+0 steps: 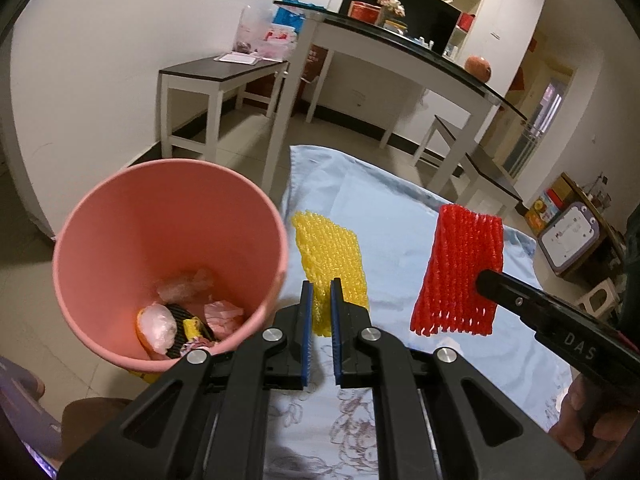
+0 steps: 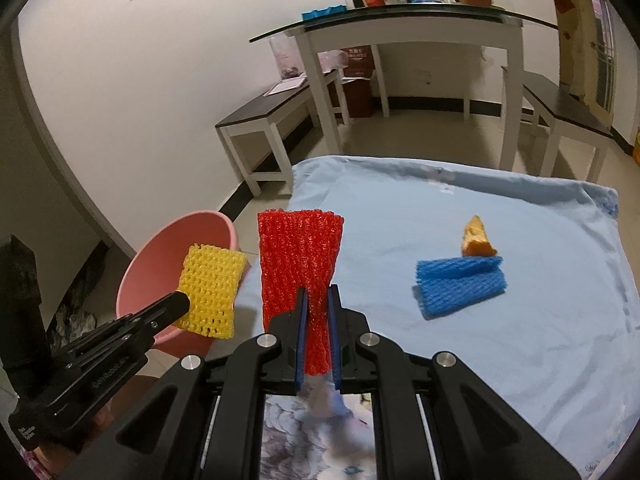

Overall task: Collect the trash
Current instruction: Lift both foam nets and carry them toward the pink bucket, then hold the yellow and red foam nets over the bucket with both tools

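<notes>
Gripping both foam nets clear of the blue sheet right now. Left tool is closing its blue pads on the near end of the yellow foam net, net sticking out forward past the fingertips. Right tool is clamping the red foam net the same way, net standing up ahead of its tips and fanning wider at the far end.

Pink bin is sitting just left of the left tool, rim close beside the left finger, opening facing the camera. Wrappers and crumpled plastic are lying in the bottom of it. In the right wrist view the yellow net is hanging in front of the bin, left of the right tool, with the left tool coming in from the lower left.

Still lying on the sheet, ahead and right of the right tool: a blue foam net, folded, and just behind it, apparently touching, an orange scrap that looks like peel, can't tell for sure.

From the left wrist view the red net is hanging to the right of the left tool, right tool pinching its right edge. White table with a dark top is standing further ahead, off the sheet
</notes>
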Motion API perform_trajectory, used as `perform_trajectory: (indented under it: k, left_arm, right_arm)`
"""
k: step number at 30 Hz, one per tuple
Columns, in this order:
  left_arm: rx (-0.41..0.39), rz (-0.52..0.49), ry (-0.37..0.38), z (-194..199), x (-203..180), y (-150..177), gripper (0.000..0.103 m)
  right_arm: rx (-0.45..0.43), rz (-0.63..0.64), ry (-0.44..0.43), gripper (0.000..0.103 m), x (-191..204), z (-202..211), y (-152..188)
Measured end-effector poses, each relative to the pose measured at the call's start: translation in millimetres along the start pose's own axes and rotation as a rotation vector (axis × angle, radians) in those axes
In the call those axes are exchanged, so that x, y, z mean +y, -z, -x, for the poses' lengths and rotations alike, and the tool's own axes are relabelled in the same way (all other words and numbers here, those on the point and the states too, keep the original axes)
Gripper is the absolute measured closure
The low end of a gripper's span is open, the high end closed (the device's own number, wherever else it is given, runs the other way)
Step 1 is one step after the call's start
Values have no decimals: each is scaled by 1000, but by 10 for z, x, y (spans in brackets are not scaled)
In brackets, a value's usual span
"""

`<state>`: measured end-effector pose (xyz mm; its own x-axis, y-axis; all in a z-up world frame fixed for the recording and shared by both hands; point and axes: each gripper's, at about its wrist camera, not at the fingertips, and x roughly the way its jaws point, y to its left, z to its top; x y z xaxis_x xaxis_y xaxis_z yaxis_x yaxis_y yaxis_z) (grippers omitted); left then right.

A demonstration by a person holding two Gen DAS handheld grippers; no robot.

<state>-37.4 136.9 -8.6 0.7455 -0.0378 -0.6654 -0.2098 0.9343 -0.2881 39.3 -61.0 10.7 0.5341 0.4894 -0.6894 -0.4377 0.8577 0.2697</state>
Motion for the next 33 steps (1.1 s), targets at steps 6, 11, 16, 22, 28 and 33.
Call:
perform_trajectory:
  k: [6,11,16,22,28,33]
  left_arm:
    - [-34,33,-44,61,172,-49,95]
    - [-62,81,-88,142,362,-79,95]
    - [-95,114,-128,223,549,-105,95]
    - [-100,155,-160,235,774,-120,95]
    - [-91,186,-186,203,949,-102,95]
    - [-85,202,-202,183,1055,-78,95]
  right_arm:
    - [-5,38,-24,94,201,-82,-88]
    - [-16,71,-57,94,399,-150,-181]
    - [-8,110,-82,94,630,-262,-251]
    - [2,145,-99,94,856,-389,-291]
    - [8,178,-102,94,1061,-508,-317]
    - [9,187,-104,94,1153,-593,-332]
